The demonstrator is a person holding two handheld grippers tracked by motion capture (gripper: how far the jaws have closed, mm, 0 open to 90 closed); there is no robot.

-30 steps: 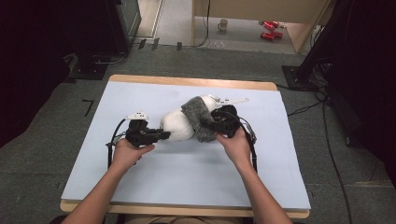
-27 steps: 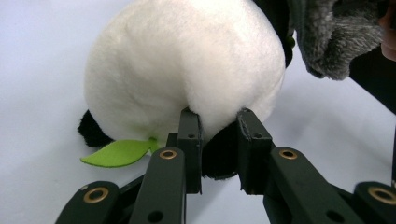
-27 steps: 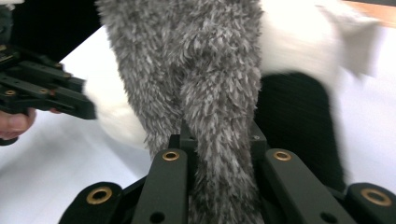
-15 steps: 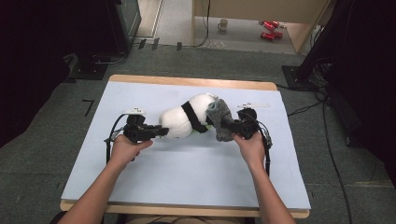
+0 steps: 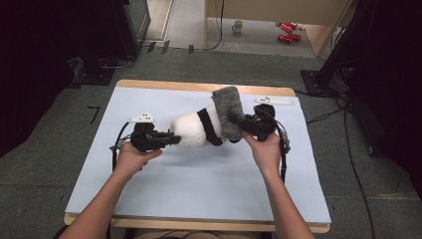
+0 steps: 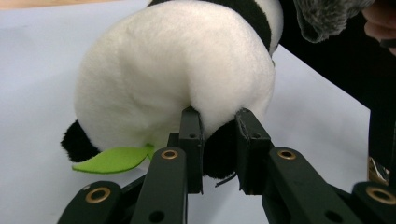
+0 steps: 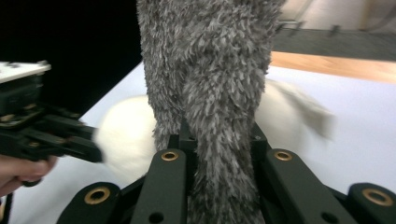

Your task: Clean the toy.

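panda pinned, grey cloth lifted

the plush panda [image 5: 195, 130] lies on its side near the middle of the desk [image 5: 199, 184]. the left tongs [image 5: 166, 140] are clamped on a black bit of the panda's rear end, beside a green felt leaf [image 6: 112, 159]. the right tongs [image 5: 245, 125] are closed on a fuzzy grey cloth [image 5: 228, 113], which stands upright over the panda's head end.
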